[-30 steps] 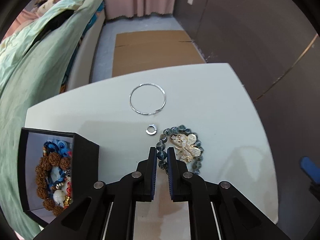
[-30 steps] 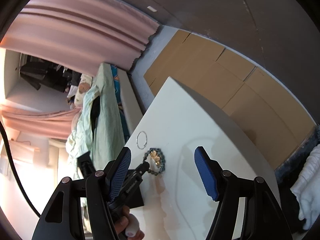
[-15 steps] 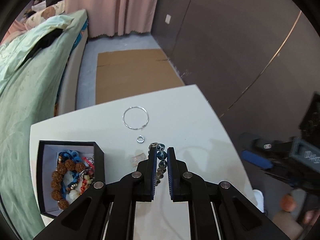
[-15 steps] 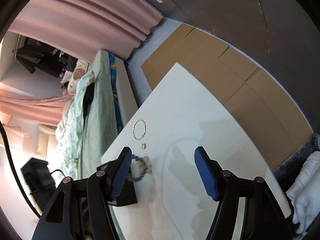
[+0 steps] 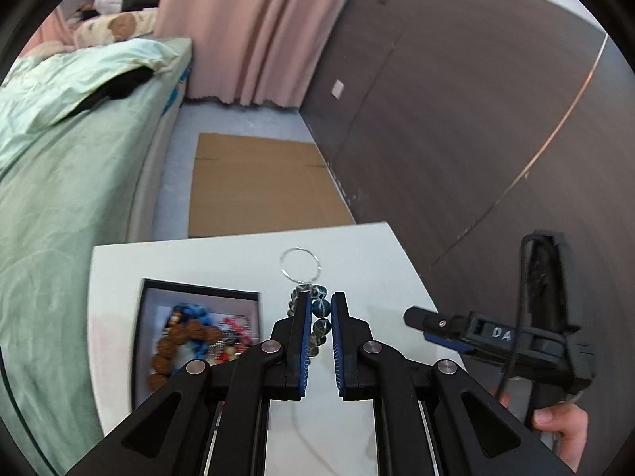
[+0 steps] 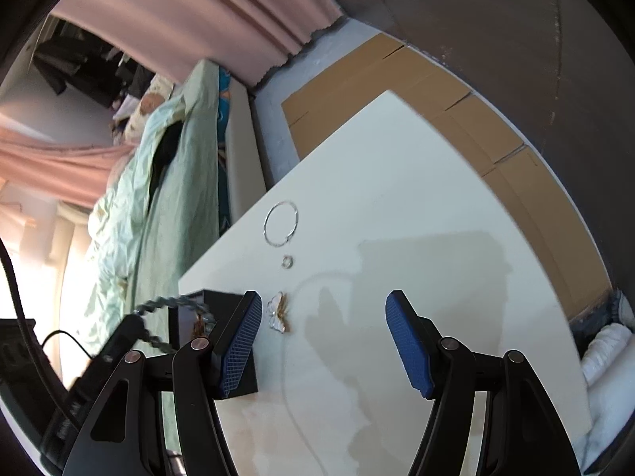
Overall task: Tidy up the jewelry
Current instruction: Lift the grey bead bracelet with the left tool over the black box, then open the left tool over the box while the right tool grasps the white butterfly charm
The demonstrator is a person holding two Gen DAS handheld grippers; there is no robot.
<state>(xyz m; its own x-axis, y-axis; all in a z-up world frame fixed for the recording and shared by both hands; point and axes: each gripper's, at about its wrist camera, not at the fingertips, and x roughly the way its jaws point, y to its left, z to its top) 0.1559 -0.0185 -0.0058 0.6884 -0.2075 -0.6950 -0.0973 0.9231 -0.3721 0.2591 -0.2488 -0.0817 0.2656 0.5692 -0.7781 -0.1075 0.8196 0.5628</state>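
My left gripper (image 5: 319, 309) is shut on a blue-grey beaded bracelet (image 5: 320, 309) and holds it in the air beside the open black jewelry box (image 5: 147, 337), which holds several bead strings. In the right wrist view the bracelet (image 6: 170, 305) hangs from the left gripper over the box (image 6: 238, 380). A thin silver bangle (image 6: 281, 223), a small silver ring (image 6: 287, 261) and a gold butterfly brooch (image 6: 278, 312) lie on the white table (image 6: 397, 206). My right gripper (image 6: 324, 337) is open and empty above the table, near the brooch.
A bed with a green quilt (image 5: 59, 182) runs along the table's left side. Flattened cardboard (image 5: 258, 186) lies on the floor beyond the far edge. A dark wall (image 5: 476, 119) stands to the right. My right gripper (image 5: 476, 333) shows low right in the left wrist view.
My left gripper has lifted the beaded bracelet off the table and carried it left toward the box. The brooch stayed on the table. My right gripper moved closer to the table.
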